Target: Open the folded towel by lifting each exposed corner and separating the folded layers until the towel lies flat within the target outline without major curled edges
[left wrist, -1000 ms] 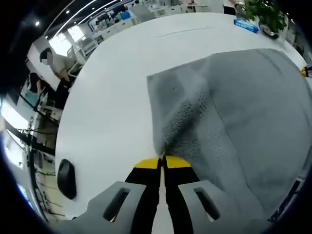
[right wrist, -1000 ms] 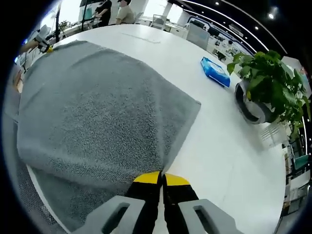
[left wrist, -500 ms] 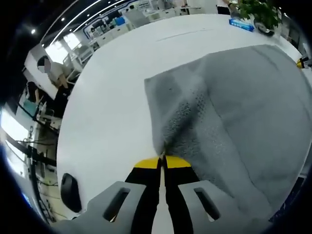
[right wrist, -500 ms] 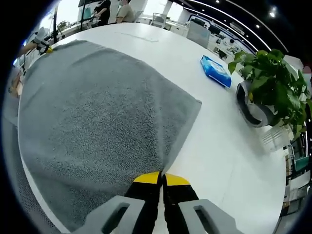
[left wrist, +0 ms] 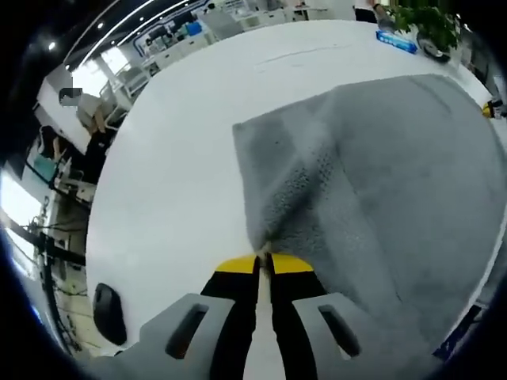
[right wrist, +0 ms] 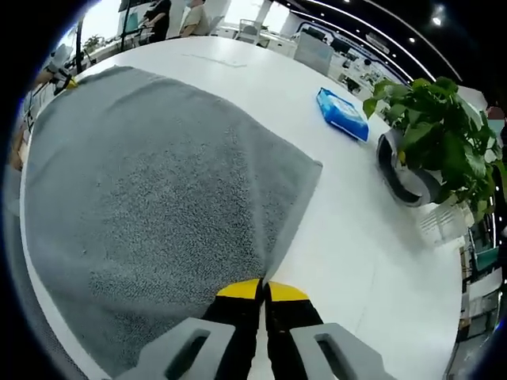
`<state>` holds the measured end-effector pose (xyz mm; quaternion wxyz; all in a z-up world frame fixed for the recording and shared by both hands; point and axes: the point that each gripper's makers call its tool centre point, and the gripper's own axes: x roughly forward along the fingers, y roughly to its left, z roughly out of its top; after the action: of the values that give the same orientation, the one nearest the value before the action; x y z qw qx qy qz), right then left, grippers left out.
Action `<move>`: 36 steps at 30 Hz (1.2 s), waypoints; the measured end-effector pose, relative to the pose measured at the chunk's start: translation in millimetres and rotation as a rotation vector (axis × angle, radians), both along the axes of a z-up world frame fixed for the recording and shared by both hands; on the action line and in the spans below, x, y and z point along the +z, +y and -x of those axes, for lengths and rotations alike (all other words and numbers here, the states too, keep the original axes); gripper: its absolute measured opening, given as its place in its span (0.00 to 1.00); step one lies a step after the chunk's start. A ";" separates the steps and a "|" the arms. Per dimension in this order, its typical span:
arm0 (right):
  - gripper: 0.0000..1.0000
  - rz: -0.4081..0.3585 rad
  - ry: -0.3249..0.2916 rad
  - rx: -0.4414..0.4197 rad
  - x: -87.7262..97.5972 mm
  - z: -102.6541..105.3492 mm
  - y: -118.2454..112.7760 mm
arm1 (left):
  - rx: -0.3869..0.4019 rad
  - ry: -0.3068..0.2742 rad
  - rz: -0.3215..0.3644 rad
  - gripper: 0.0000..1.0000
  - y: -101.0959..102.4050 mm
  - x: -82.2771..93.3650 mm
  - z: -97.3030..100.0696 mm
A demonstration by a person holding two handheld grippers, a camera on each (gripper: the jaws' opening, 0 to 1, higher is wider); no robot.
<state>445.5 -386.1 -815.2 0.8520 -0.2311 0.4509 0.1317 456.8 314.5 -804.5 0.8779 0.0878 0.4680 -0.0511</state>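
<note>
A grey terry towel [left wrist: 380,174] lies spread over a white table [left wrist: 182,158]. My left gripper [left wrist: 264,260] is shut on a corner of the towel, which puckers up into a ridge at the yellow tips. In the right gripper view the same towel [right wrist: 150,182] stretches away to the left, and my right gripper [right wrist: 263,283] is shut on its near corner. The other gripper's yellow tip [right wrist: 67,81] shows at the towel's far corner, and a yellow tip [left wrist: 489,109] shows likewise at the right edge of the left gripper view.
A blue packet [right wrist: 342,115] lies on the table beyond the towel, beside a potted plant [right wrist: 432,142] in a dark pot. A black oval object [left wrist: 108,313] sits near the table edge. People [right wrist: 170,16] stand by desks behind the table.
Both cameras shifted slightly. The towel looks a little flatter and more stretched between the two grippers; both stay clamped on their corners.
</note>
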 end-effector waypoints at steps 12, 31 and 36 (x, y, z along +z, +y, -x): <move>0.20 -0.136 -0.181 -0.055 51.0 36.6 39.1 | 0.286 -0.196 0.312 0.17 -4.6 22.3 74.5; 0.09 -0.176 -0.103 0.026 34.1 81.8 98.2 | 0.057 -0.305 -0.076 0.03 -73.4 43.7 72.9; 0.09 -0.172 -0.104 0.040 32.5 78.9 99.6 | -0.194 -0.221 -0.391 0.03 -90.6 29.5 62.4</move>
<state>366.6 -286.5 -782.7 0.8882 -0.1725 0.3883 0.1749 394.5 223.9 -775.0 0.8811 0.3055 0.3594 -0.0340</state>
